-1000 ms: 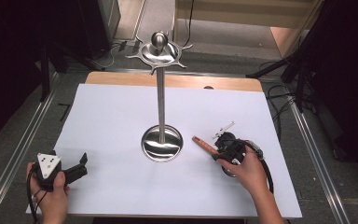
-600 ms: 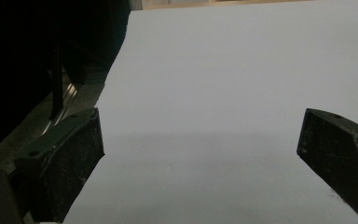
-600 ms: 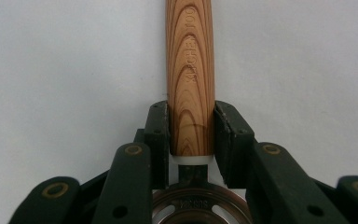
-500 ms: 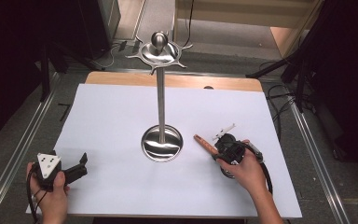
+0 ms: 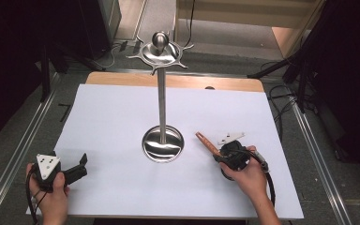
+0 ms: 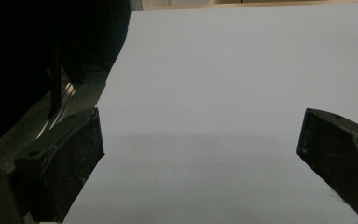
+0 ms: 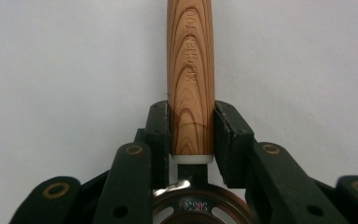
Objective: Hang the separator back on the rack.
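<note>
A kitchen utensil with a wood-grain handle [image 7: 190, 60] lies level over the white sheet, and my right gripper [image 7: 191, 116] is shut on the handle's lower end, just above its white collar. Its round metal head sits under the jaws. In the high view the handle [image 5: 206, 142] sticks out of the right gripper [image 5: 219, 156] toward the round base [image 5: 163, 144] of a steel stand. My left gripper [image 5: 80, 165] rests at the near left, open, with bare sheet between its jaws; its own view shows the left gripper [image 6: 205, 144] the same way.
The stand's thin pole [image 5: 161, 103] rises to a hooked top disc with a ball [image 5: 159, 49]. The white sheet [image 5: 122, 112] covers a wooden table [image 5: 187, 82]. Metal rails [image 5: 23, 150] and cables run along both sides.
The right gripper has shifted very slightly toward the near edge with the utensil still in it. The left gripper has kept still.
</note>
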The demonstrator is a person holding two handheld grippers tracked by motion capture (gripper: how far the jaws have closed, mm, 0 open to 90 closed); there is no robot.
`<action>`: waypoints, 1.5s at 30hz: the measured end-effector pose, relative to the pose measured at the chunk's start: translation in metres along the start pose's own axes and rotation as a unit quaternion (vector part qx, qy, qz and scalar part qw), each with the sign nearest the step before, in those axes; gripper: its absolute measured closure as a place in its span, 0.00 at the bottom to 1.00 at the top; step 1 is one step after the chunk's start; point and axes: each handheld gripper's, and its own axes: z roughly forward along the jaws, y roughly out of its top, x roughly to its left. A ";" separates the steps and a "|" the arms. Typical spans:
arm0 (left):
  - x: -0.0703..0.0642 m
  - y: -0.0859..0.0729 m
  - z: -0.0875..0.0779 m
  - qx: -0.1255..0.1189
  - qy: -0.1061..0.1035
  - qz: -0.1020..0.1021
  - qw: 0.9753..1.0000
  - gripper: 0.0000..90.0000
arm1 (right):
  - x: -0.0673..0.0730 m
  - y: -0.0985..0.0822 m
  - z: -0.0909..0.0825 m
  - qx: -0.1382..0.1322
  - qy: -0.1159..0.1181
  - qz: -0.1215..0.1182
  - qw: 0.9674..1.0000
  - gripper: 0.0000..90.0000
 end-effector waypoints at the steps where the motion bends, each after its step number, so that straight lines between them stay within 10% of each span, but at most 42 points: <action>1: 0.000 0.000 0.000 0.000 0.000 0.001 1.000 0.01 | 0.000 -0.001 -0.001 -0.010 0.004 0.003 1.000 0.79; 12: 0.000 0.000 0.000 -0.001 0.000 0.001 1.000 0.01 | 0.007 -0.002 -0.018 -0.112 0.006 0.021 0.993 0.79; 45: 0.000 0.000 0.000 -0.002 0.001 -0.001 1.000 0.01 | 0.029 0.006 -0.045 -0.314 0.001 0.028 0.949 0.79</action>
